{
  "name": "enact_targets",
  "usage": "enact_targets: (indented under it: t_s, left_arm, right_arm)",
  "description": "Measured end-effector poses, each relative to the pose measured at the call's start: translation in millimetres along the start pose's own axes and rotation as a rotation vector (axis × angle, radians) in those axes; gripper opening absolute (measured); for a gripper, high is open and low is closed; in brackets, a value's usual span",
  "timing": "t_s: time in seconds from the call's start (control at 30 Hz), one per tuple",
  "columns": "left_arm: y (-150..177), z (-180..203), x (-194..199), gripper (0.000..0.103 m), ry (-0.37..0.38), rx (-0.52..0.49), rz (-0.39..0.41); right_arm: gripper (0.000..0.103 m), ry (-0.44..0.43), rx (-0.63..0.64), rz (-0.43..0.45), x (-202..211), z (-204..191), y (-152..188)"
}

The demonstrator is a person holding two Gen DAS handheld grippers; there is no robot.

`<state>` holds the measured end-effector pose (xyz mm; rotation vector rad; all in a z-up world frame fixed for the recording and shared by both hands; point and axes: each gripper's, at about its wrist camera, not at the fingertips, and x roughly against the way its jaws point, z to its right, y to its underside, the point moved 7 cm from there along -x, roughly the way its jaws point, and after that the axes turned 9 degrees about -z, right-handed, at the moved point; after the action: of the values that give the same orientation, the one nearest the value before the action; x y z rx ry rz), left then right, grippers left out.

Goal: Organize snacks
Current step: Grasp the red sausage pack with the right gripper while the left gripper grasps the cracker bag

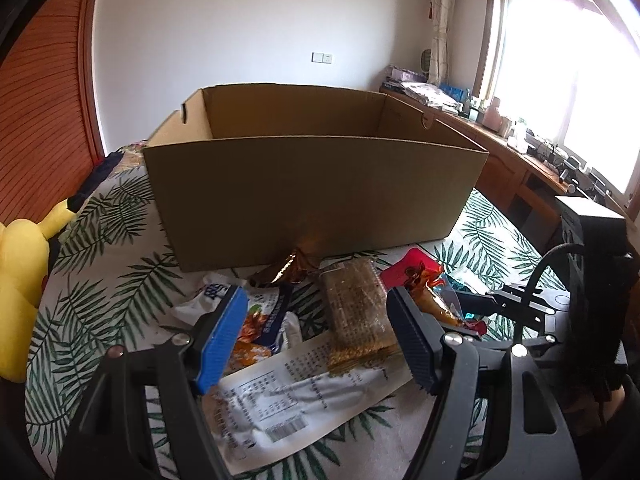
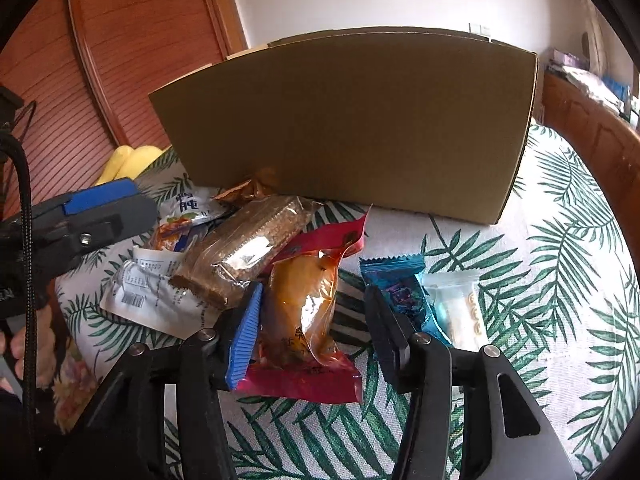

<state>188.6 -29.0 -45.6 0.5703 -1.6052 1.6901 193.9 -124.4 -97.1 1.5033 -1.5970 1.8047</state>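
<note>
1. Brown cardboard box (image 1: 312,184) is the biggest thing here, open-topped, standing on the palm-leaf cloth (image 2: 560,272); as much of its inside as shows is bare, and its floor is hidden. No print shows on its walls.
2. White flat packet (image 1: 304,396) lies at 6 o'clock from the box, back side up, with small printed text too fine to read and a barcode.
3. Clear-wrapped brown bar (image 2: 244,248) rests across the white packet, pointing toward the box.
4. Red and orange pouch (image 2: 304,312) carries yellow characters that cannot be made out. It lies between the right gripper's (image 2: 310,332) parted jaws, the blue pad at its edge, the black one clear of it.
5. Blue wrapper (image 2: 400,284) and pale wrapper (image 2: 460,304) lie at 3 o'clock from the pouch, touching each other.
6. Left gripper (image 1: 316,340) stands wide open over the white packet and bar, pads touching neither.
7. Yellow plush toy (image 1: 24,280) sits at 9 o'clock, off the pile.
</note>
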Motion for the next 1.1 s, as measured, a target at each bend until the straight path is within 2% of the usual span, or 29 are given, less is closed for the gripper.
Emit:
enact_targets:
  t_s: [0.17,0.2,0.27,0.43,0.67,0.77,0.9,1.1]
  left_arm:
    - [-7.3,7.7,-12.7,0.073,0.014,-0.025,-0.023]
    - [-8.2,9.0,-15.6,0.072,0.02,-0.028,-0.031]
    - [-9.0,8.9,-22.3,0.072,0.013,-0.03,-0.053]
    - [-5.2,13.6,-36.8,0.072,0.021,-0.055,-0.102]
    - [1.6,21.7,-51.3,0.072,-0.01,-0.105,-0.145]
    - [1.6,20.3,-53.7,0.068,-0.009,-0.101,-0.153]
    - [2.5,15.6,-57.2,0.051,-0.006,-0.085,-0.167]
    - [10.0,14.6,-62.3,0.045,0.0,-0.09,-0.19]
  right_arm:
    - [0.051,-0.01,-0.016,-0.001,3.4,1.1,0.9]
    - [0.048,-0.013,-0.017,0.002,4.0,0.6,0.5]
    - [0.035,-0.032,-0.026,-0.006,8.4,1.6,2.2]
    - [0.035,0.003,0.0,0.001,12.4,-2.6,3.5]
    - [0.035,0.063,0.016,0.027,15.9,-5.4,8.6]
    - [0.035,0.068,0.01,0.032,16.7,-4.8,9.5]
    - [0.035,0.075,0.003,0.04,18.5,-2.3,9.3]
    - [0.035,0.069,-0.012,0.047,23.2,0.7,12.0]
